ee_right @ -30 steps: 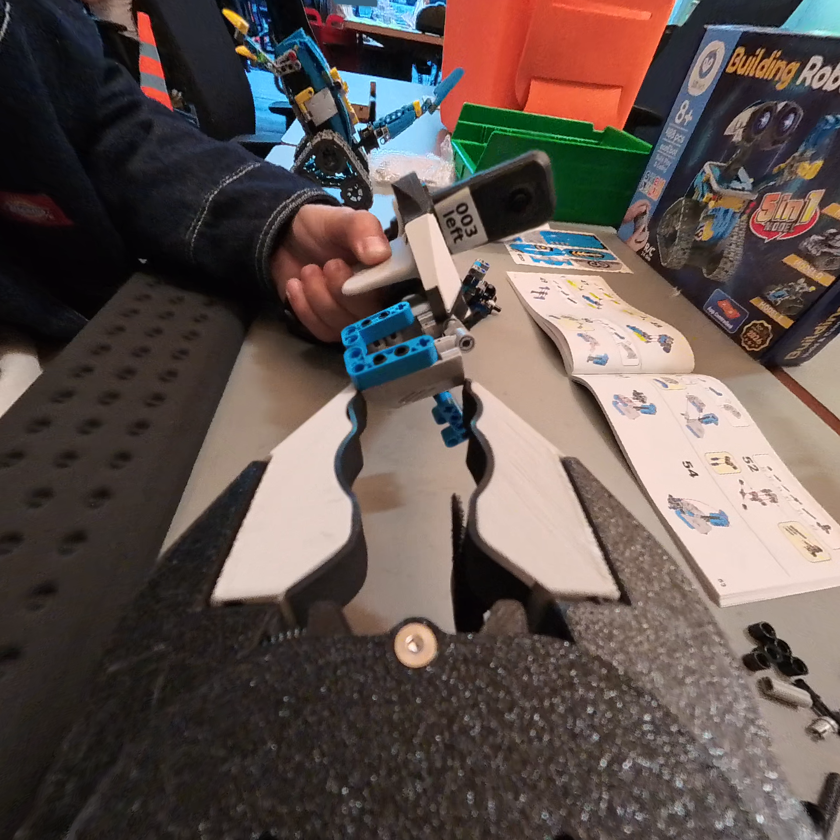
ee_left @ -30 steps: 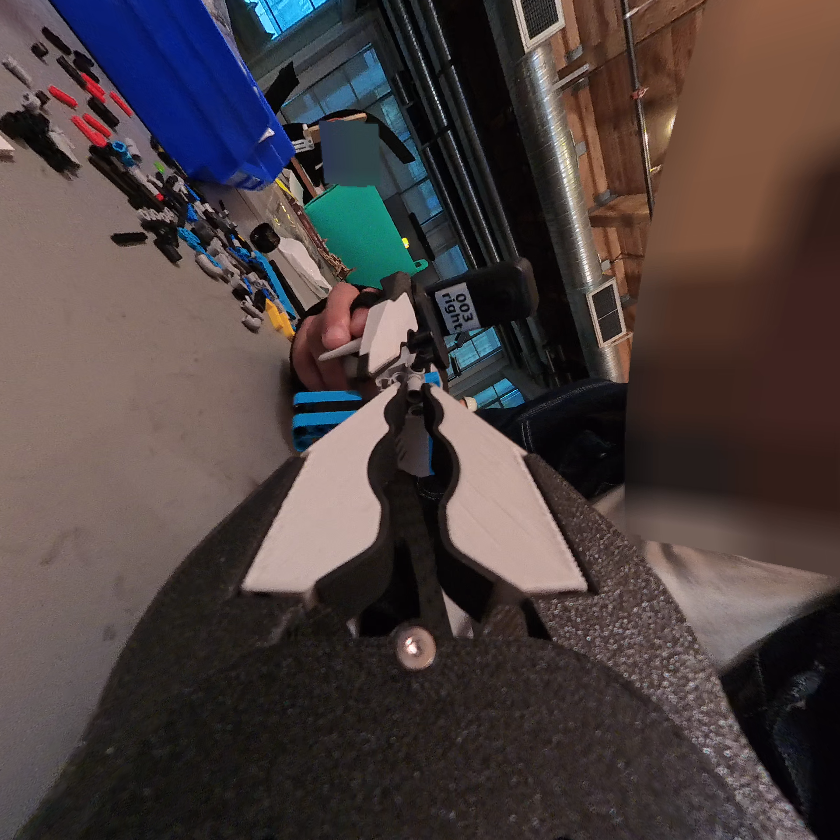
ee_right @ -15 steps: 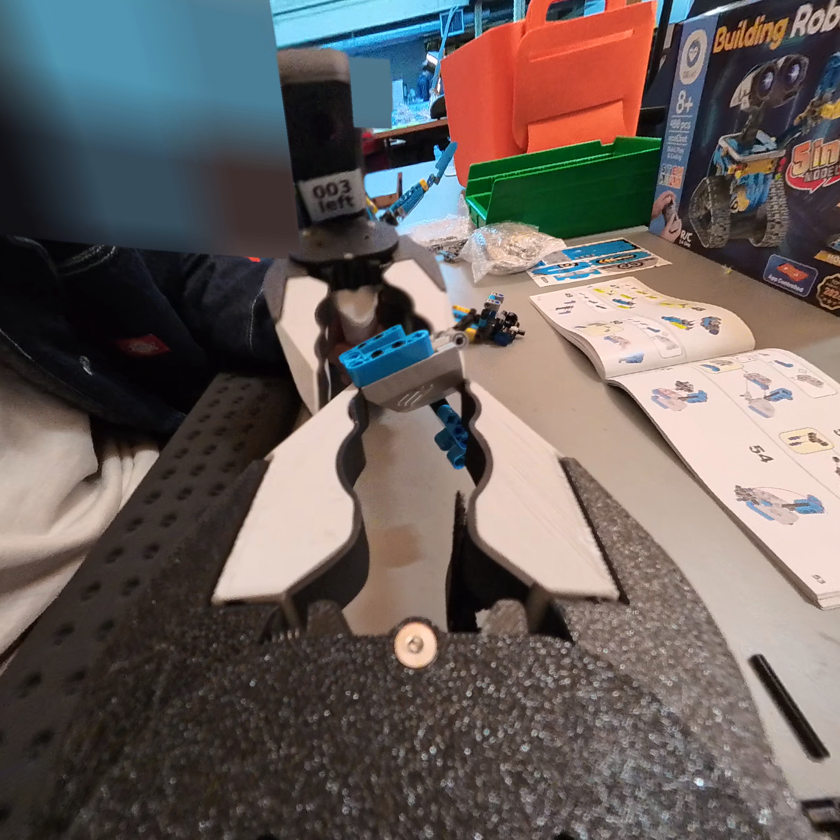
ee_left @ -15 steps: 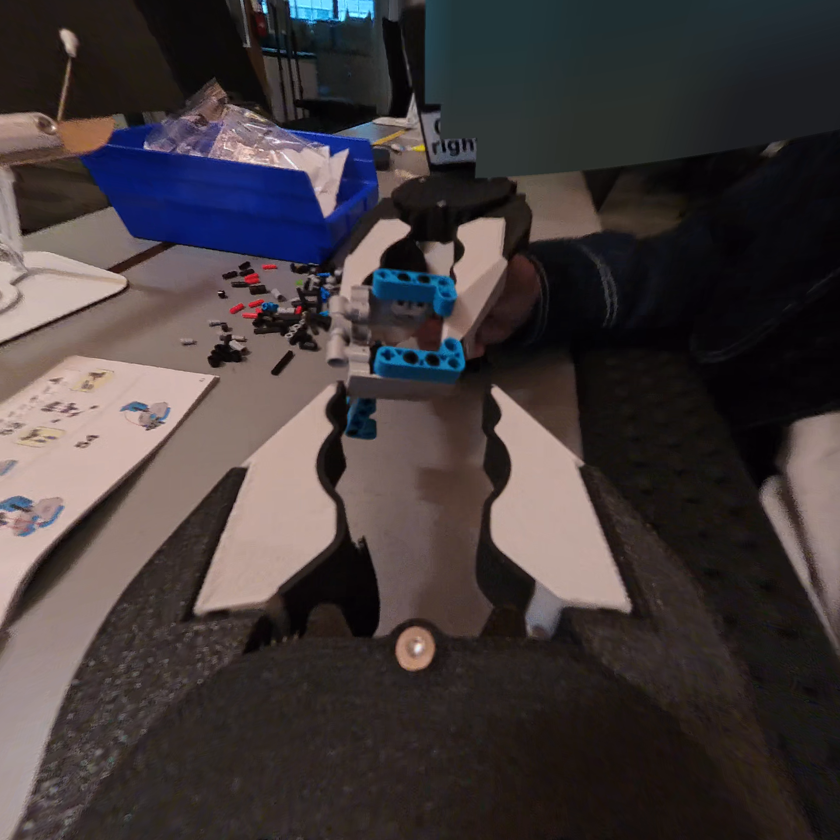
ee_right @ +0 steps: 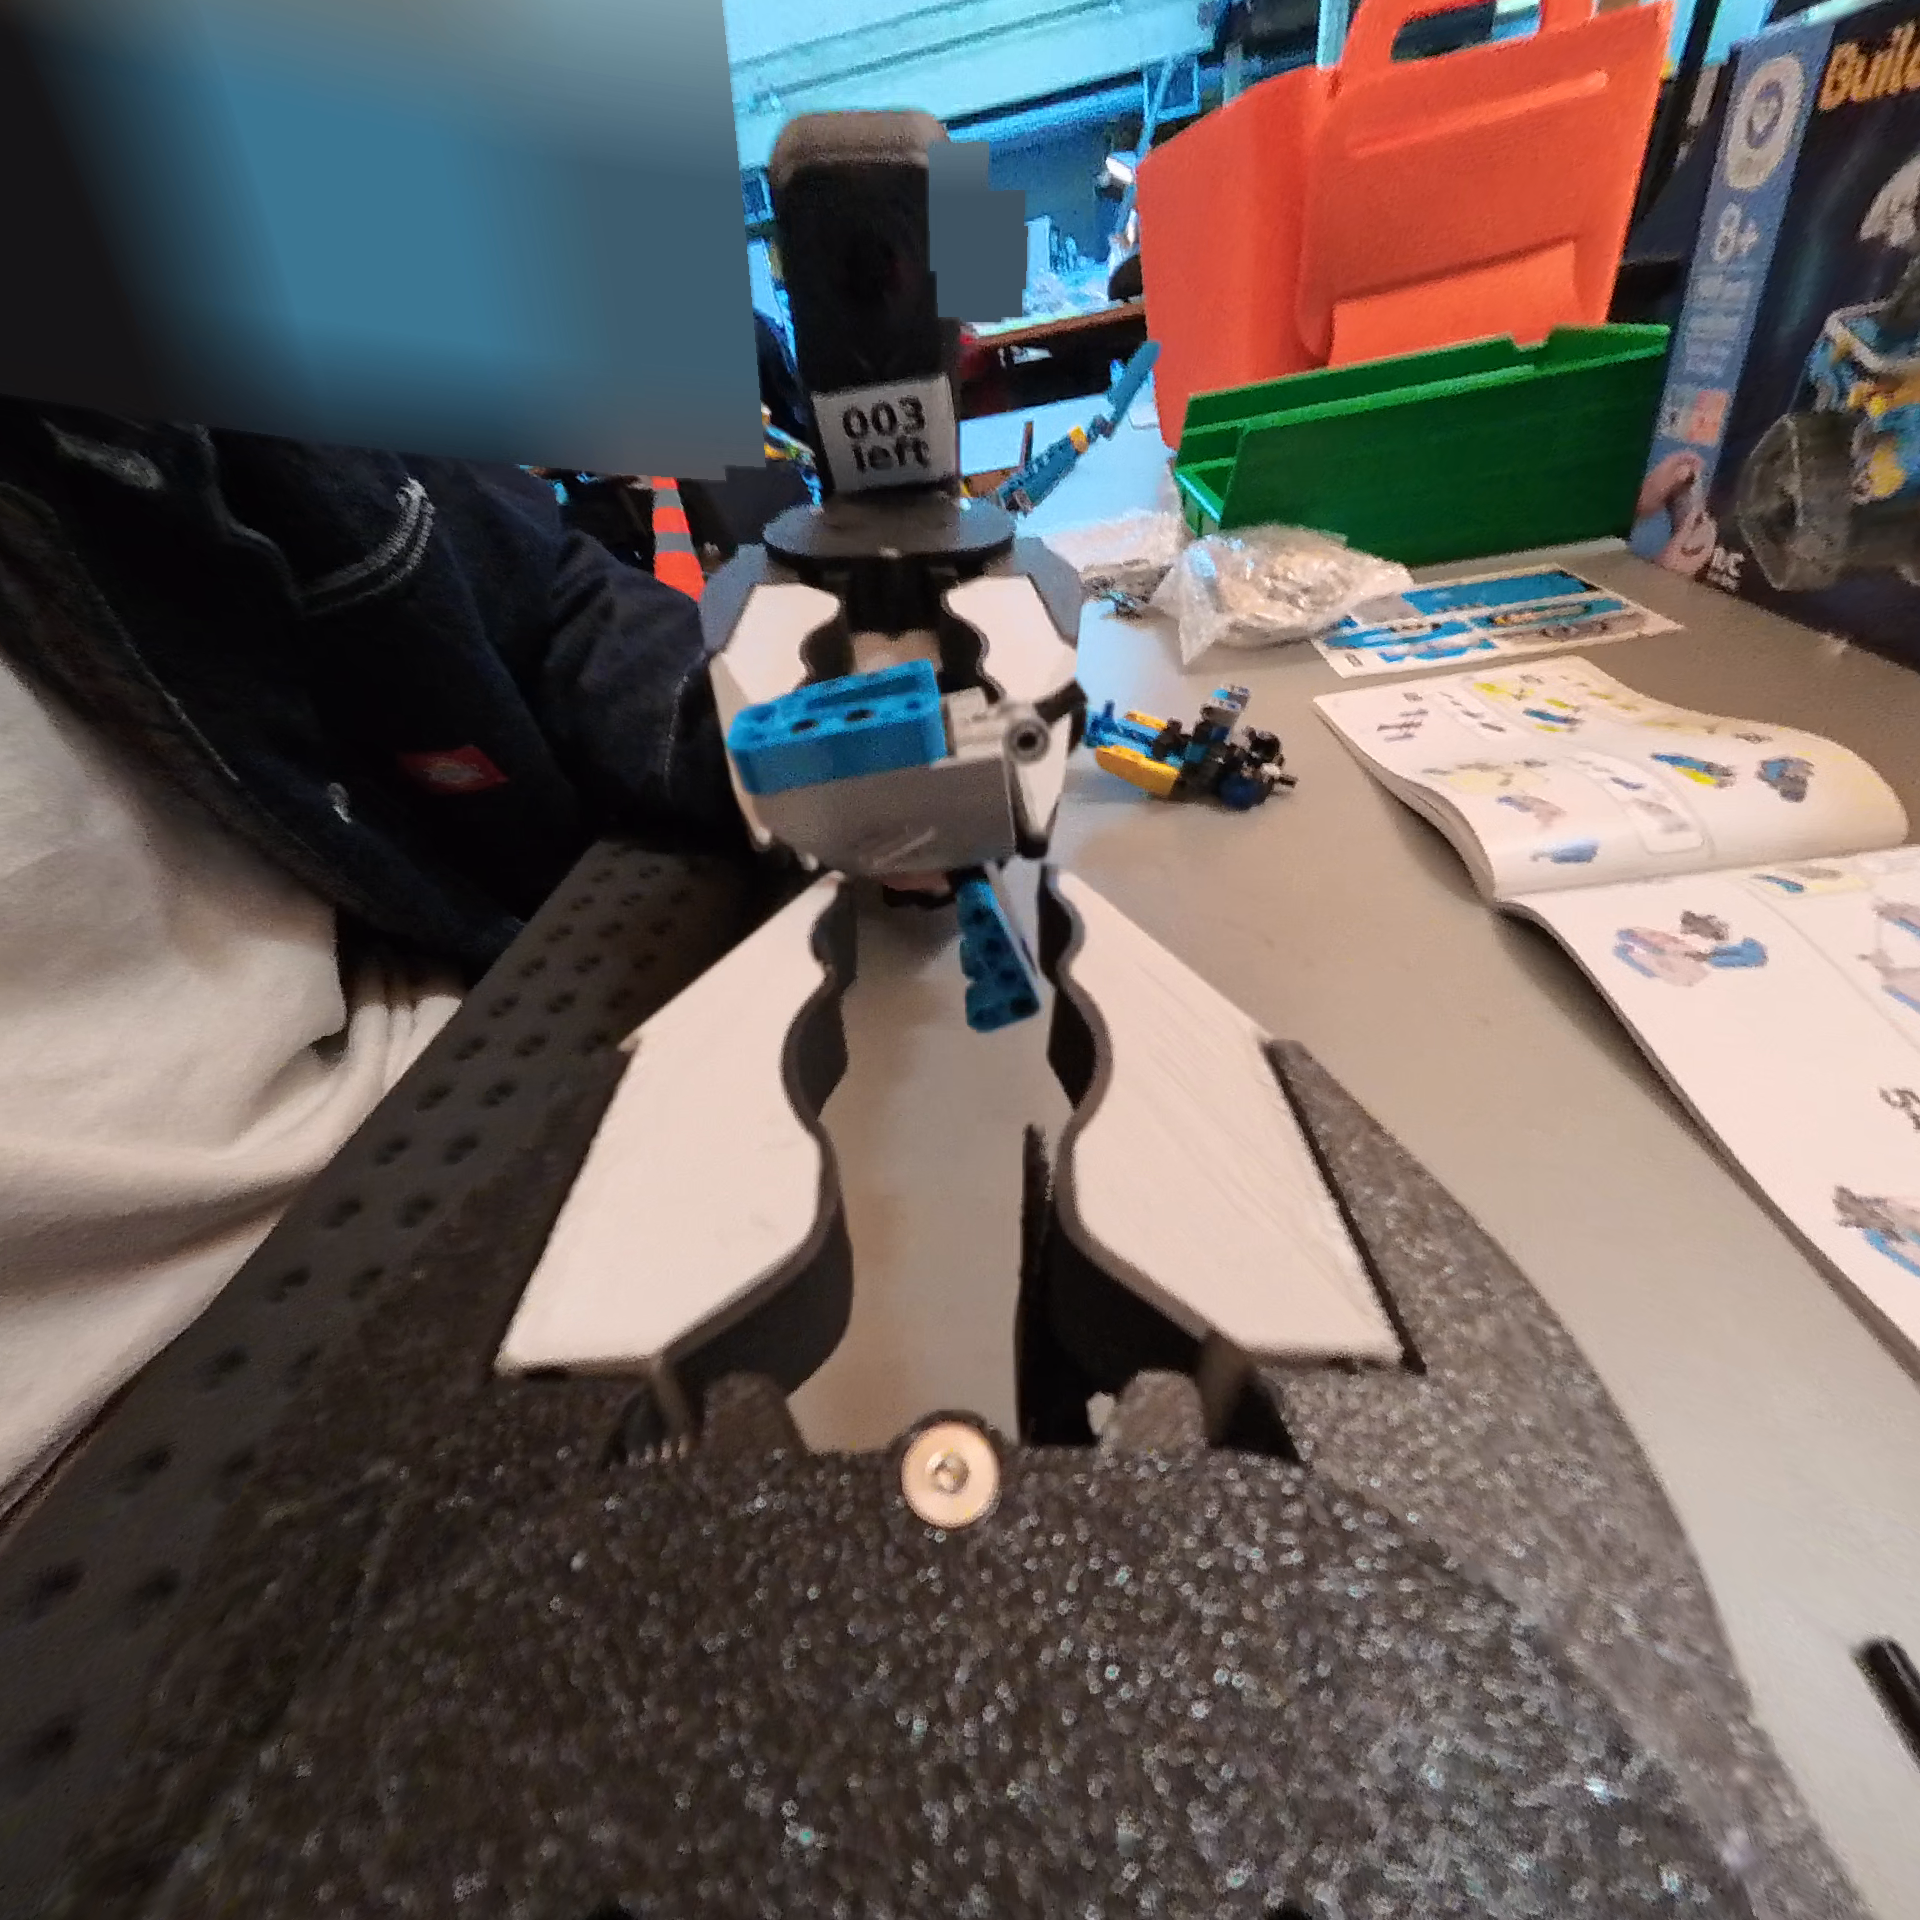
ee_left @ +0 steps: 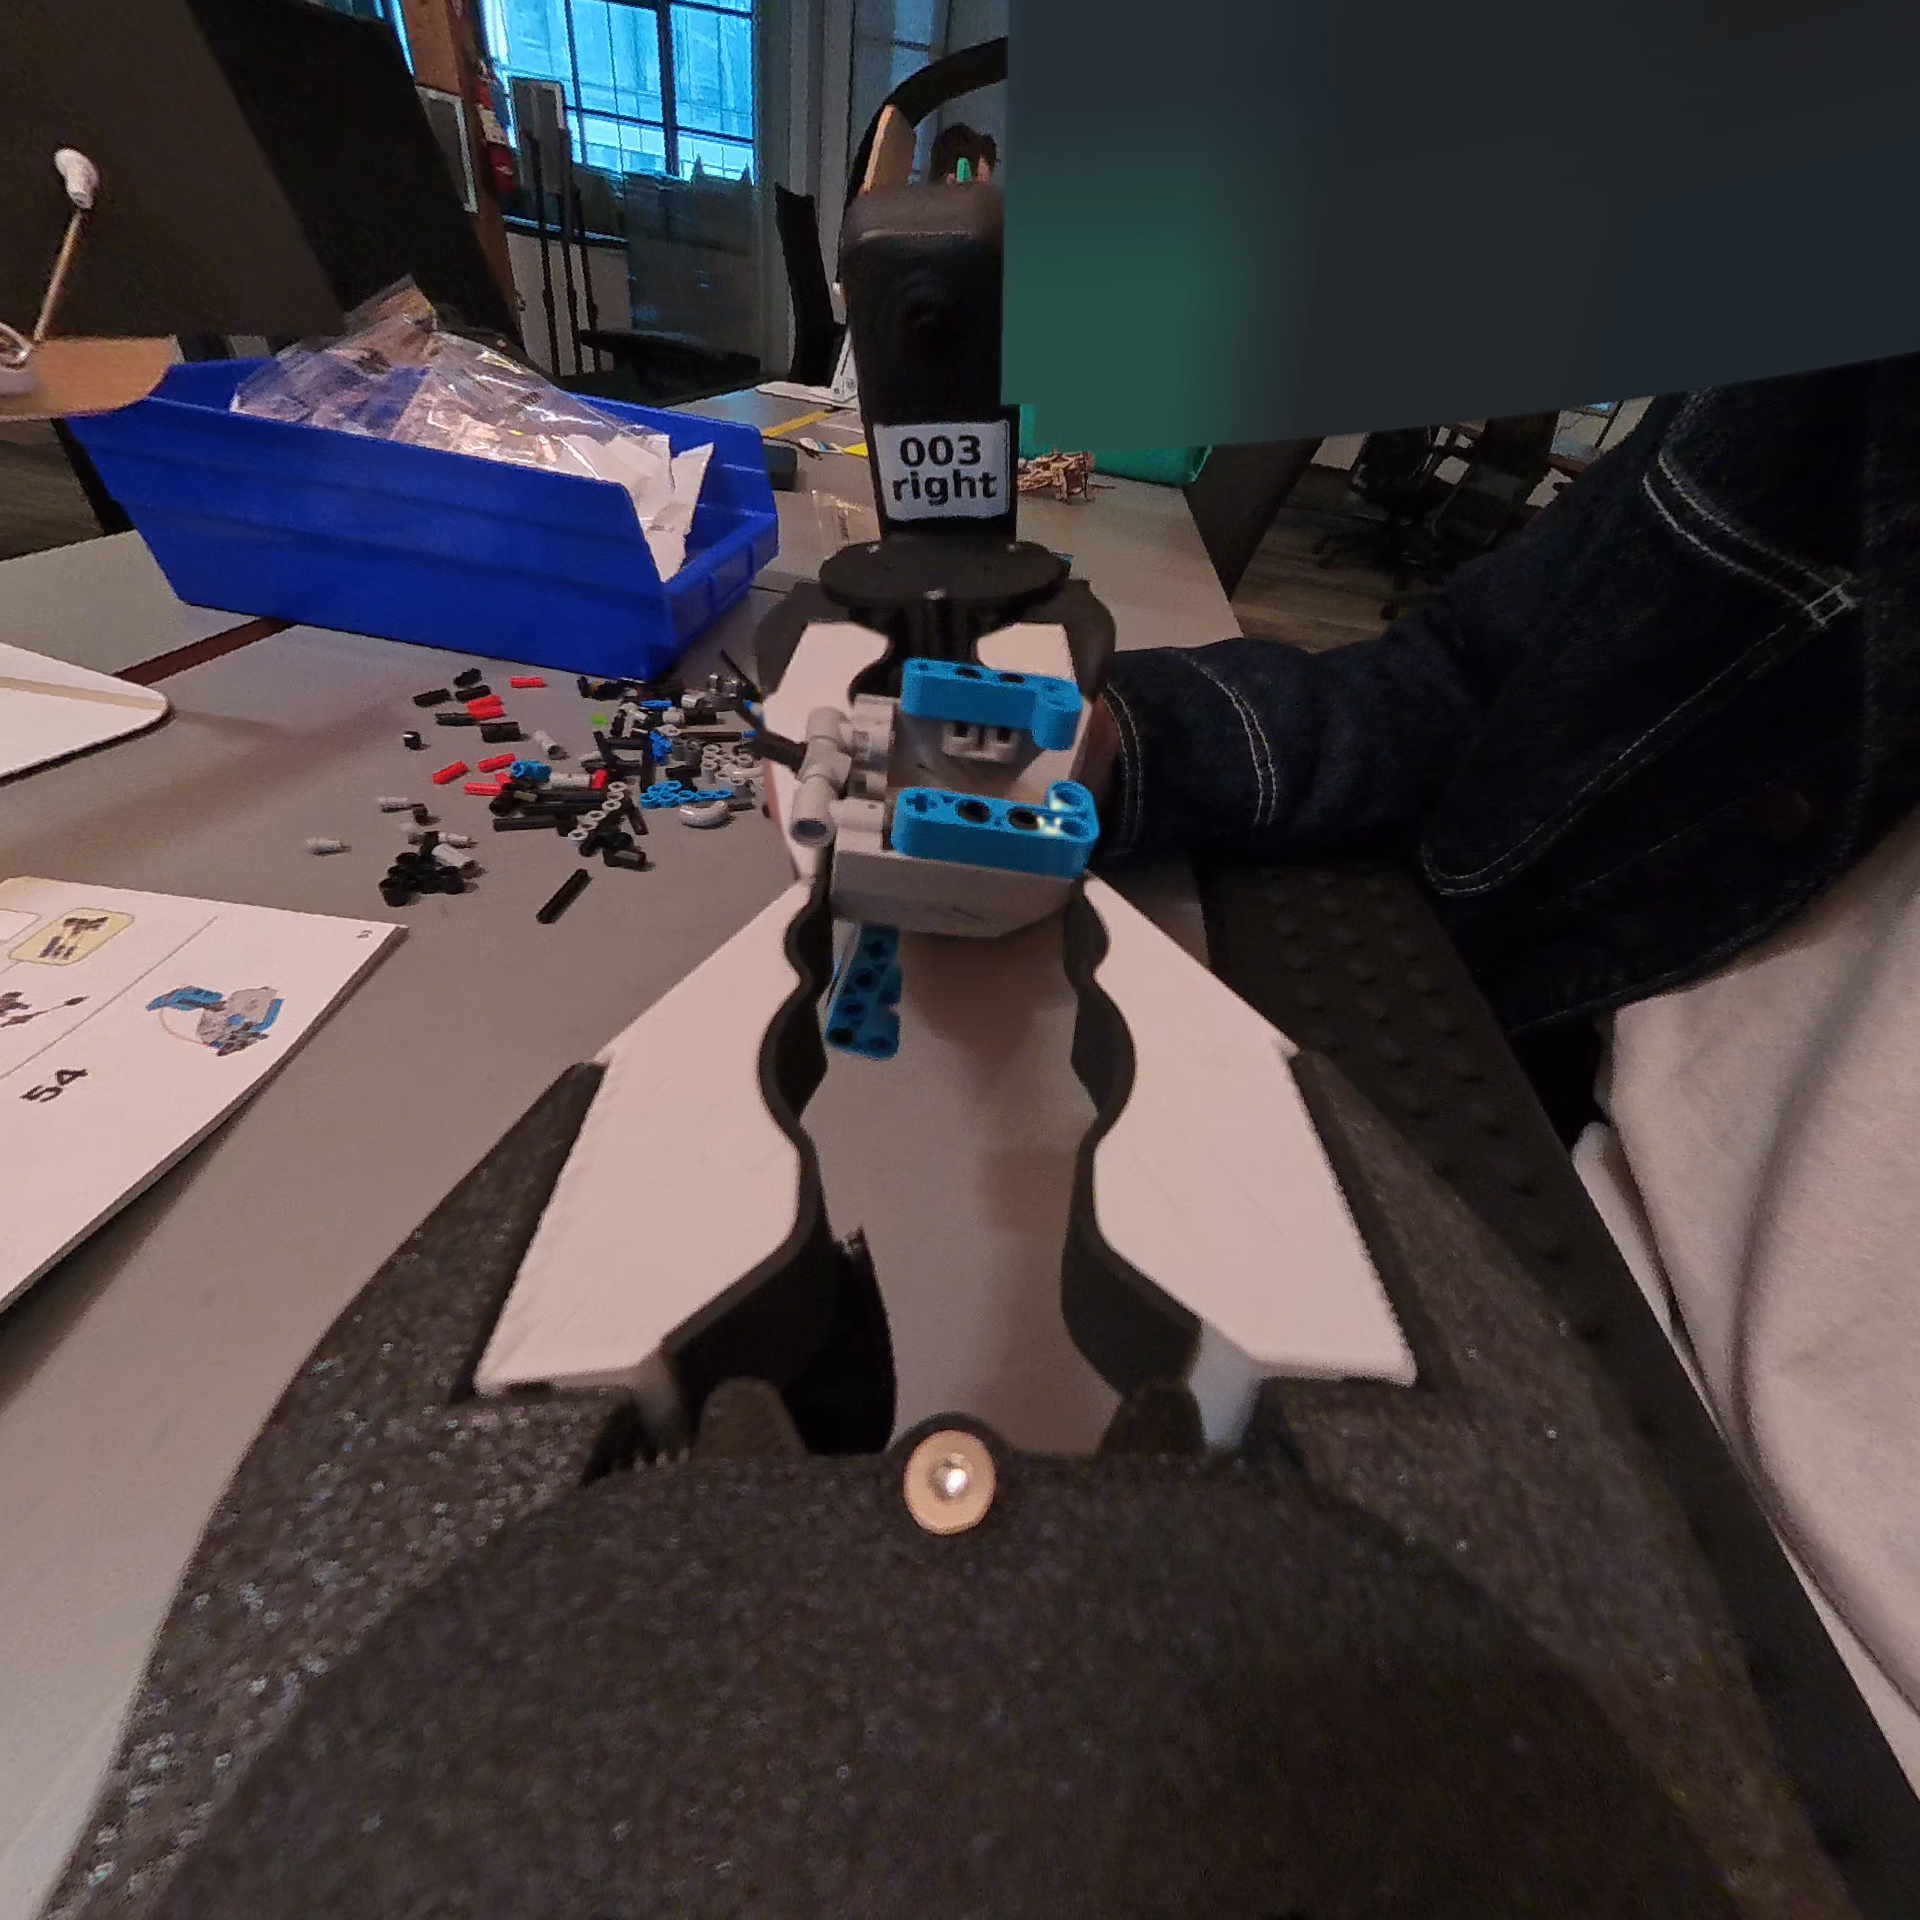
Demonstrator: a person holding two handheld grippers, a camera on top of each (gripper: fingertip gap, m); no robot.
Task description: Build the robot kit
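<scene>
A grey block with blue beams [ee_left: 935,883] hangs over the table between my two grippers, which face each other. My right gripper [ee_right: 940,878] is shut on the block's narrow lower end [ee_right: 883,821], right at its fingertips. A blue beam [ee_right: 997,966] hangs down between its fingers. My left gripper [ee_left: 945,909] is open. Its tips flank the block's near end closely, and I see no firm press. The right gripper's fingers [ee_left: 821,665] show behind the block in the left wrist view. The left gripper's fingers [ee_right: 748,644] show behind it in the right wrist view.
A blue bin [ee_left: 416,540], loose small parts [ee_left: 582,769] and an open booklet [ee_left: 156,1039] lie to the left. The right wrist view has a small blue-yellow assembly [ee_right: 1195,748], a plastic bag [ee_right: 1268,582], a green bin [ee_right: 1455,447], an orange bag [ee_right: 1403,187] and a black perforated mat [ee_right: 468,1039].
My left gripper opened from nearly shut, swung round to face the right gripper and is narrowing around the block. The block now sits farther out toward the right gripper's tips, whose jaws narrowed slightly.
</scene>
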